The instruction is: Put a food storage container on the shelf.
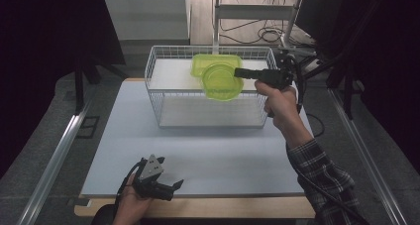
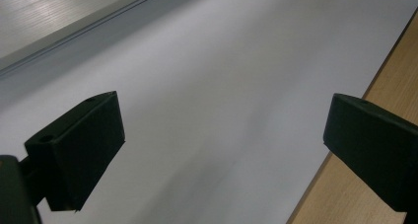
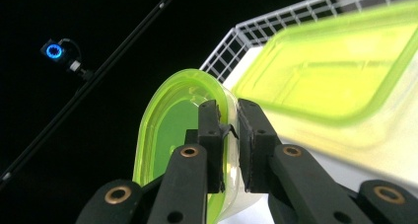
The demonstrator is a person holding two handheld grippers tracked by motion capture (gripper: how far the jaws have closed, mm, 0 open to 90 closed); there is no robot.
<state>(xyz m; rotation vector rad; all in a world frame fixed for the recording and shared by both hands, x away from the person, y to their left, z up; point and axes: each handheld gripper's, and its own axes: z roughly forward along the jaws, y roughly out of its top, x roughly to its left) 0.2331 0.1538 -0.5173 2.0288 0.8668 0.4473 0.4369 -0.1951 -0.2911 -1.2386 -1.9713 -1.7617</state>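
Observation:
My right gripper [image 1: 238, 72] is shut on the rim of a round, translucent green container [image 1: 222, 81] and holds it tilted on edge above the white wire basket [image 1: 154, 93]. In the right gripper view the pads [image 3: 211, 130] pinch the container's wall [image 3: 165, 130] from both sides. A second, rectangular green container [image 1: 210, 63] sits toward the back of the basket, just behind the held one; it appears close by [image 3: 335, 71] in the right gripper view. My left gripper [image 1: 174, 189] rests low at the table's front edge, open, with nothing between its fingers [image 2: 84, 145].
A pale mat [image 1: 208, 150] covers the table between the basket and the wooden front edge [image 2: 394, 71]. Dark curtains flank both sides. Metal rails [image 1: 59, 150] run along the floor, and cables lie behind the basket.

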